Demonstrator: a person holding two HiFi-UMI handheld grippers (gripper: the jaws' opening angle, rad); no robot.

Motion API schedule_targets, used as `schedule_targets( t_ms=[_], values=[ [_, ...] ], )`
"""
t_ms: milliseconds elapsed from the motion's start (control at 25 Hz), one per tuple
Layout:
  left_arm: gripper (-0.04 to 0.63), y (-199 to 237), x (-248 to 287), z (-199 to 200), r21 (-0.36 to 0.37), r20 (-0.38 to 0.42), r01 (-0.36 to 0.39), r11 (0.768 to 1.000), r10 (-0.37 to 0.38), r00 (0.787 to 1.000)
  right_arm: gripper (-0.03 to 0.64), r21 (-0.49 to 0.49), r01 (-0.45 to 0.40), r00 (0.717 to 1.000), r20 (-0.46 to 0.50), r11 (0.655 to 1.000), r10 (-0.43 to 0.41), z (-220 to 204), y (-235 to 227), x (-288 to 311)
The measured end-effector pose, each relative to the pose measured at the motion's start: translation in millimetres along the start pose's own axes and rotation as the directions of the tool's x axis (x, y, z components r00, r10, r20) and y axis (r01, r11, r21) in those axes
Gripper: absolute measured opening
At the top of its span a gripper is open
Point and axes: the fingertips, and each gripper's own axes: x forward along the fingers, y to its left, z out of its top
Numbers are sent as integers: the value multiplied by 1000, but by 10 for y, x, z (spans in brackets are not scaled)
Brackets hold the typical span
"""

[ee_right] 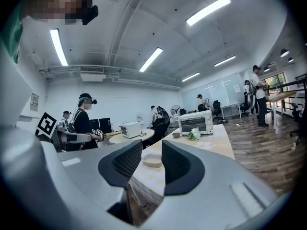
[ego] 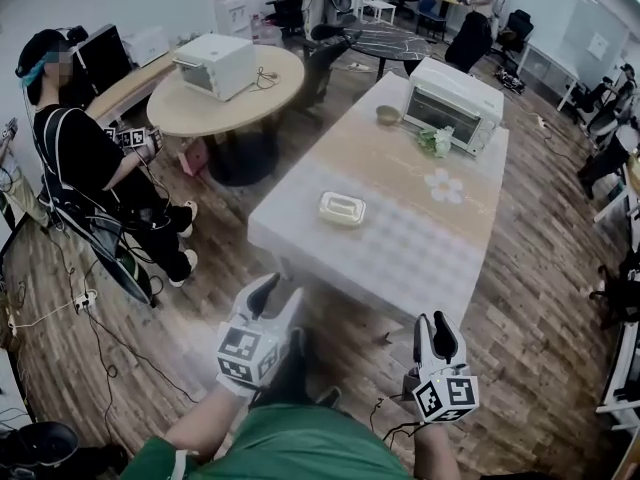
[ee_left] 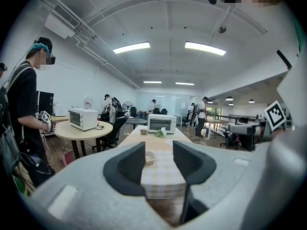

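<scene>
Grippers: left gripper (ego: 268,293), right gripper (ego: 436,330); both released, empty, short of table (ego: 400,258) with dish (ego: 342,208)

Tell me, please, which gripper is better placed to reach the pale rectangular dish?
Left, probably: the left gripper sits nearer the pale rectangular dish than the right gripper; both have open, empty jaws.

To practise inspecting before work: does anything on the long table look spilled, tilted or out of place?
Nothing stands out. The shallow dish lies flat on the table, the toaster oven stands upright, and nothing looks spilled.
</scene>
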Motion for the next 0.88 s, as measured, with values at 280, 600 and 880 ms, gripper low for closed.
schedule_targets(
  t_ms=[280,600,880],
  values=[
    [167,476,819,144,-39,14,72,997,-72,997,127,-35,65,998,-2,997,-65,167,-164,679],
    [161,1313,1697,264,-71,0,146,987,-146,989,127,-26,152,987,-43,988,-153,288,-163,1583],
    [110,1889,2372,-140,-126,-127,158,979,-173,977,127,-23,188,978,-83,982,-189,186,-82,2136]
  ],
)
